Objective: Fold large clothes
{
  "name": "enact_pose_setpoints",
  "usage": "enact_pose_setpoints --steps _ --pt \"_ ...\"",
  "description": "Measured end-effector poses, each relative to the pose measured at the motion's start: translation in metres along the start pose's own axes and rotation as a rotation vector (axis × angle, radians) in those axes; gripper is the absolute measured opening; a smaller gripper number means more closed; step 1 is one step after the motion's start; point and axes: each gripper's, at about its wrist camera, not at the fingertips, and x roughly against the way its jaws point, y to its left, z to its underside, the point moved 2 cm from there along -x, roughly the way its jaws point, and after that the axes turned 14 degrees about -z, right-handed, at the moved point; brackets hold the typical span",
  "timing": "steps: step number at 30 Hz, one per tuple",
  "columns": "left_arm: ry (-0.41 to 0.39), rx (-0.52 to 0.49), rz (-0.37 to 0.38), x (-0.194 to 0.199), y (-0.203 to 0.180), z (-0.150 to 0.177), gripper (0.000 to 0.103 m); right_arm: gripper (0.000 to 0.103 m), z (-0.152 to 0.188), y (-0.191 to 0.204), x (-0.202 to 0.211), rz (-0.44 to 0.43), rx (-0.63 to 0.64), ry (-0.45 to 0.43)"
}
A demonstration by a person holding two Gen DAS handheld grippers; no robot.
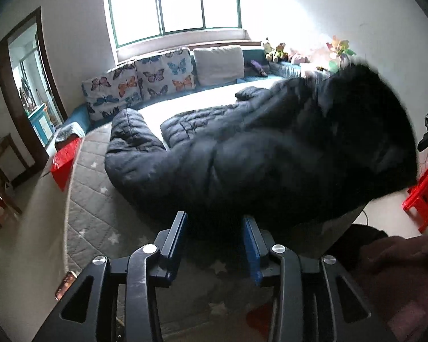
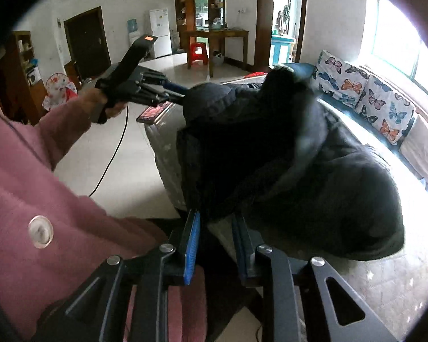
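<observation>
Two claws at work mid-fold on the dark puffer jacket heaped on the bed: left claw spread at its hem, right claw pinching an edge; next, re-grip and smooth flat

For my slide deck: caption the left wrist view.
Left gripper open before a dark puffer jacket heaped on the quilted bed.

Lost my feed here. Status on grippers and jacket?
Left gripper open at jacket edge. Right gripper nipping jacket hem. Jacket bunched on mattress. Phone near mattress corner.
</observation>
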Motion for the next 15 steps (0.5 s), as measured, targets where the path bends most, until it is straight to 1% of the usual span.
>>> enact_pose_setpoints --steps 1,2,3,4,5,6,8,9,11,13,14,15 --pt "-0.014 0.005 -0.005 0.006 0.003 -0.004 0.049 0.026 -0.002 -0.002 0.007 0.002 -0.002 -0.01" --pt "-0.033 0.011 -0.012 0.011 0.007 -0.01 0.056 0.03 -0.003 -0.005 0.016 0.012 -0.006 -0.025" --pt "-0.061 0.018 -0.012 0.019 0.008 -0.016 0.059 0.034 -0.005 -0.008 0.022 0.034 -0.008 -0.039" --pt "-0.08 0.024 -0.007 0.022 0.009 -0.02 0.062 0.046 -0.008 -0.013 0.025 0.072 -0.01 -0.056" --pt "-0.095 0.033 0.002 0.026 0.009 -0.027 0.063 0.058 -0.012 -0.02 0.029 0.111 -0.017 -0.081" --pt "-0.106 0.042 0.023 0.028 0.007 -0.034 0.063 0.062 -0.014 -0.021 0.031 0.132 -0.027 -0.105" --pt "-0.114 0.05 0.062 0.027 0.001 -0.048 0.063 0.064 -0.023 -0.039 0.033 0.166 -0.068 -0.14" --pt "-0.114 0.047 0.081 0.023 -0.004 -0.055 0.063 0.064 -0.026 -0.048 0.03 0.184 -0.094 -0.145" --pt "-0.104 0.041 0.1 0.013 -0.016 -0.075 0.063 0.064 -0.033 -0.079 0.019 0.23 -0.154 -0.133" --pt "-0.064 0.044 0.137 -0.01 -0.029 -0.086 0.063 0.064 -0.034 -0.116 -0.001 0.274 -0.22 -0.103" --pt "-0.04 0.042 0.147 -0.02 -0.039 -0.091 0.063 0.064 -0.034 -0.128 -0.009 0.282 -0.243 -0.089" --pt "0.003 0.032 0.155 -0.041 -0.048 -0.093 0.063 0.064 -0.033 -0.143 -0.018 0.292 -0.271 -0.072"
